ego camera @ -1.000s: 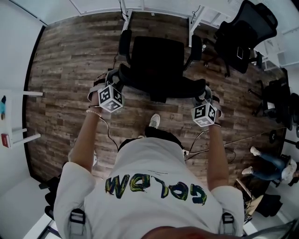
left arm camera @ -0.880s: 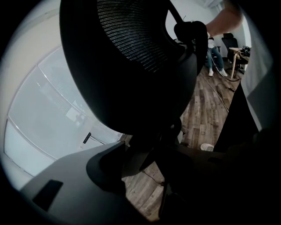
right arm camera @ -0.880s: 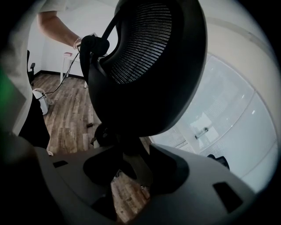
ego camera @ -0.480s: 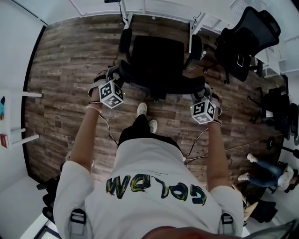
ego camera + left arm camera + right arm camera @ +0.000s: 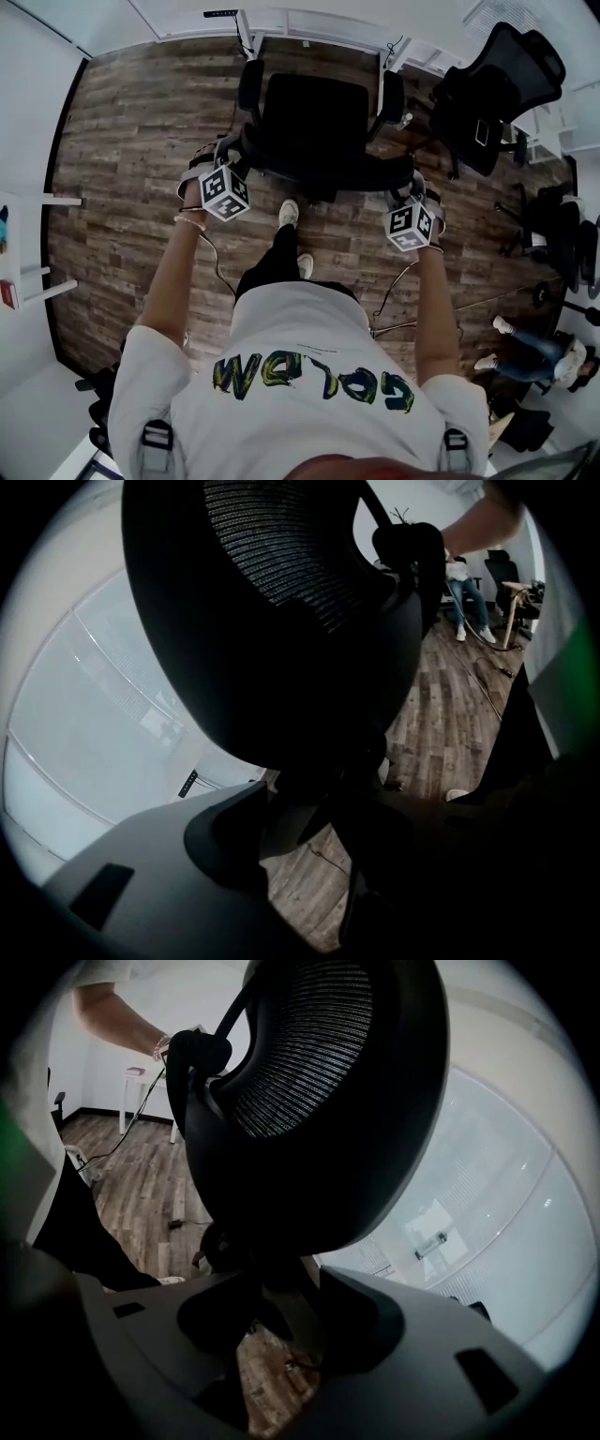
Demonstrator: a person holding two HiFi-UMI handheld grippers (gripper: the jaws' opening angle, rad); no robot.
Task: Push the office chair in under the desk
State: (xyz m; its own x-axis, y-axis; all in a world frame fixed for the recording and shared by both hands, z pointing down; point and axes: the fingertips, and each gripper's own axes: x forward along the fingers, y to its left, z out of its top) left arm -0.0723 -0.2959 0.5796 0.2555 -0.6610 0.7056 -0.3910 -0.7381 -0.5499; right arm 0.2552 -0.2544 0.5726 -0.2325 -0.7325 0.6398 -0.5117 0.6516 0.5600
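Note:
A black office chair [image 5: 314, 112] stands on the wood floor with its seat facing the white desk [image 5: 309, 21] at the top of the head view. My left gripper [image 5: 230, 157] grips the left edge of its mesh backrest [image 5: 281, 602], and my right gripper [image 5: 409, 189] grips the right edge. In the left gripper view the left gripper [image 5: 309, 827] has the dark backrest frame between its jaws. The right gripper [image 5: 281, 1316] clasps the frame the same way, below the mesh backrest [image 5: 319, 1101]. The seat front lies between the desk's white legs [image 5: 246, 36].
A second black office chair [image 5: 497, 80] stands at the upper right, with more dark chairs [image 5: 562, 220] beyond. A person's legs [image 5: 534, 342] show at the lower right. White table legs [image 5: 42, 272] stand at the left. Cables [image 5: 403, 300] trail on the floor behind me.
The chair and both grippers have moved together toward the desk, which now shows further into the view. The person holding the grippers has stepped forward behind the chair.

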